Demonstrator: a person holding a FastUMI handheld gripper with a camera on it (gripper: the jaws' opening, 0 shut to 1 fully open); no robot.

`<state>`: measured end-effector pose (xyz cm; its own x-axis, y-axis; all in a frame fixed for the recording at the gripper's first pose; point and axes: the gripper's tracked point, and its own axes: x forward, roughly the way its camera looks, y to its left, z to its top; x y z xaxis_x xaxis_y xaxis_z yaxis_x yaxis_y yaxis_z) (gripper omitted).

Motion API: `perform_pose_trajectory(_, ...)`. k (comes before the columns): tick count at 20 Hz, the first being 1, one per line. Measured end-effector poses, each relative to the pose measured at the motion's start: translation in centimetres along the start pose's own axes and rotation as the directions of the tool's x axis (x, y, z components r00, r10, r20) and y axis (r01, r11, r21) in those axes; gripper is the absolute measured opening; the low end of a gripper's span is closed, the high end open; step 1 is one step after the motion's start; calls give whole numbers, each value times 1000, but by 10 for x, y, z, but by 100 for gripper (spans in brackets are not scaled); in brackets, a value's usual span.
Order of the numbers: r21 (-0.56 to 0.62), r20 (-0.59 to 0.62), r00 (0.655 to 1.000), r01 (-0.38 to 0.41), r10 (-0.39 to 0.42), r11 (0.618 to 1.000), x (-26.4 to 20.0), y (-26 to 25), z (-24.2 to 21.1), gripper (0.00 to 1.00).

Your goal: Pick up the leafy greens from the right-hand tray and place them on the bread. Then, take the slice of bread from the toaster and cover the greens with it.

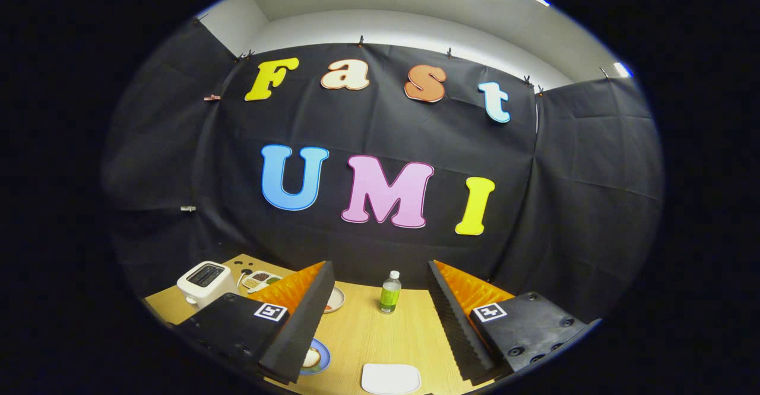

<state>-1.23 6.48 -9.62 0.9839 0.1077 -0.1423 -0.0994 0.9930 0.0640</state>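
Gripper view: the gripper (380, 318) is held above a wooden table (380, 335), its two fingers spread wide apart with nothing between them. Between and just beyond the fingers stands a green bottle (390, 292) with a white cap. Nearer than the bottle, low between the fingers, lies a white rectangular tray (390, 378); whether anything rests on it cannot be told. Beside the left finger, a blue plate (320, 356) carries a slice of bread (310, 358), partly hidden by that finger. Farther back on the left stands a white toaster (203, 283), with a compartment tray (261, 280) of food just beside it and a small white dish (335, 300) near the finger's tip.
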Motion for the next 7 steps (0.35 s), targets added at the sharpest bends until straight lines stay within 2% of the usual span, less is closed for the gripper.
perform_pose_trajectory(7,13,-7,999,31,-31,999,12,-3,-1,97)
